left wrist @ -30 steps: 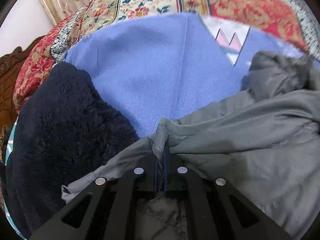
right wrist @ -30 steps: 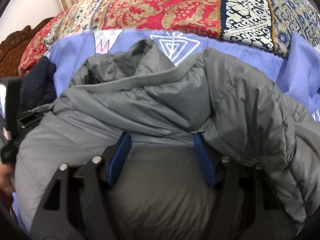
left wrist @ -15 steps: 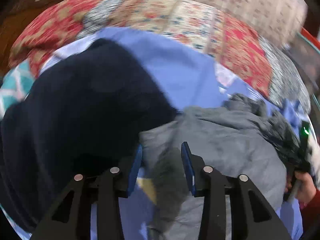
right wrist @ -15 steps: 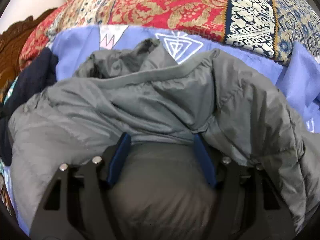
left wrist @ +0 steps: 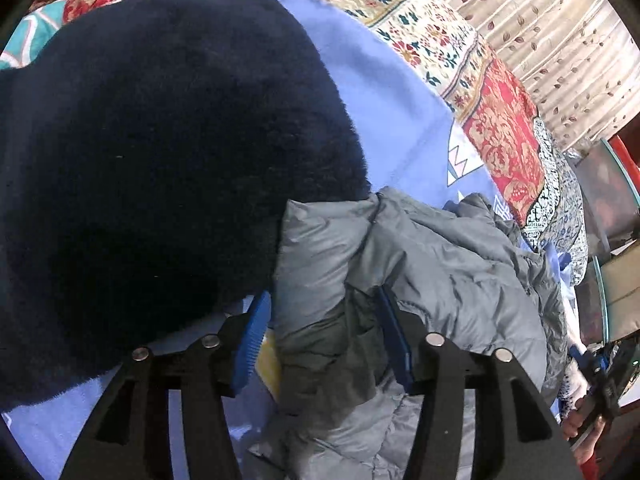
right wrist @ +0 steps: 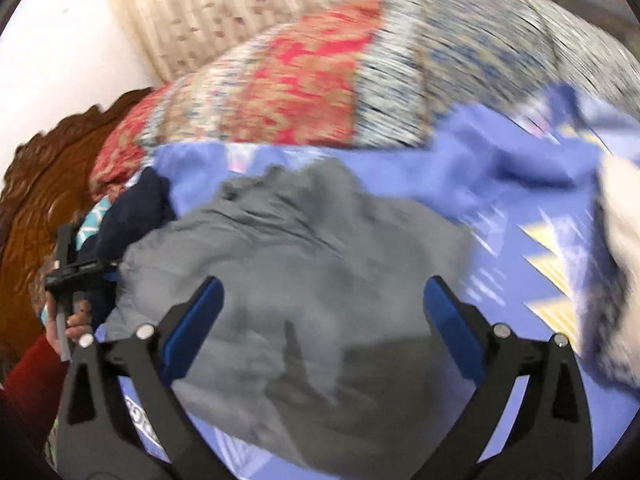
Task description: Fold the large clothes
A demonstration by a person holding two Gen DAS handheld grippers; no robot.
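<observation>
While both jaws gape, grey jacket (left wrist: 452, 264) lies bunched between each pair

The grey puffer jacket (left wrist: 440, 264) is lying bunched on the periwinkle blanket (left wrist: 384, 92) and is serving as the landmark. Pressing against its left edge, a dark navy fleece garment (left wrist: 160, 152) is blocking that side. Beyond it, the patterned quilt (right wrist: 320, 80) is rising as a barrier. To its right, flat blanket is lying open (right wrist: 520, 240), with a pale blurred bundle (right wrist: 620, 260) crowding the far edge. The carved wooden headboard (right wrist: 36, 200) is standing beyond the fleece.
</observation>
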